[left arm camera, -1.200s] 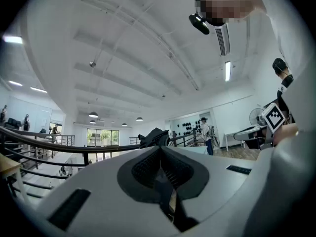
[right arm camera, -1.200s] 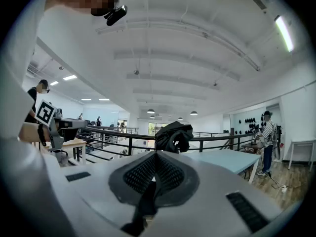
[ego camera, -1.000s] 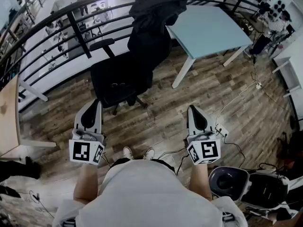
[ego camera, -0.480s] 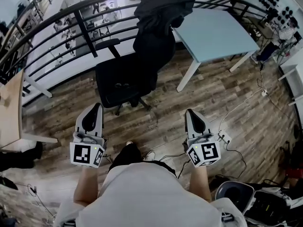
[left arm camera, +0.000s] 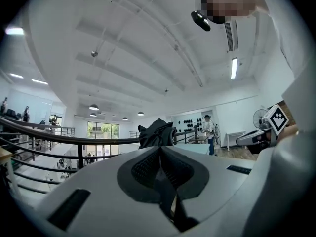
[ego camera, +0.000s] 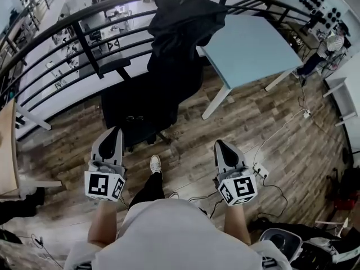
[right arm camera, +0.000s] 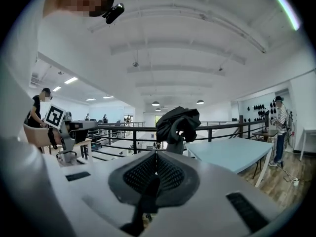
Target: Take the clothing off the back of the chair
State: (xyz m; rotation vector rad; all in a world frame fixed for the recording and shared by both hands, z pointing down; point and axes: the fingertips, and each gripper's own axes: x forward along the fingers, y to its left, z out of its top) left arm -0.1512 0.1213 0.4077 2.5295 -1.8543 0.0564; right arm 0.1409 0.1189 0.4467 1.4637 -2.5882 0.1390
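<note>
A black garment (ego camera: 180,24) hangs over the back of a black office chair (ego camera: 140,103), just in front of me by the railing. It also shows in the left gripper view (left arm camera: 157,132) and the right gripper view (right arm camera: 177,122), above the jaws. My left gripper (ego camera: 111,136) hovers at the chair seat's near edge, shut and empty (left arm camera: 160,149). My right gripper (ego camera: 222,149) is over the floor to the right of the chair, also shut with nothing in it (right arm camera: 157,154). Neither touches the garment.
A light blue table (ego camera: 247,44) stands right of the chair, close to the garment. A black railing (ego camera: 84,16) curves behind both. A wooden desk edge (ego camera: 7,145) is at the left. Cables and a power strip (ego camera: 260,170) lie on the floor at the right.
I have stepped forward, one foot now ahead. Both grippers have come closer to the chair and sunk a little; the left now reaches the seat's edge. Both stayed shut.
</note>
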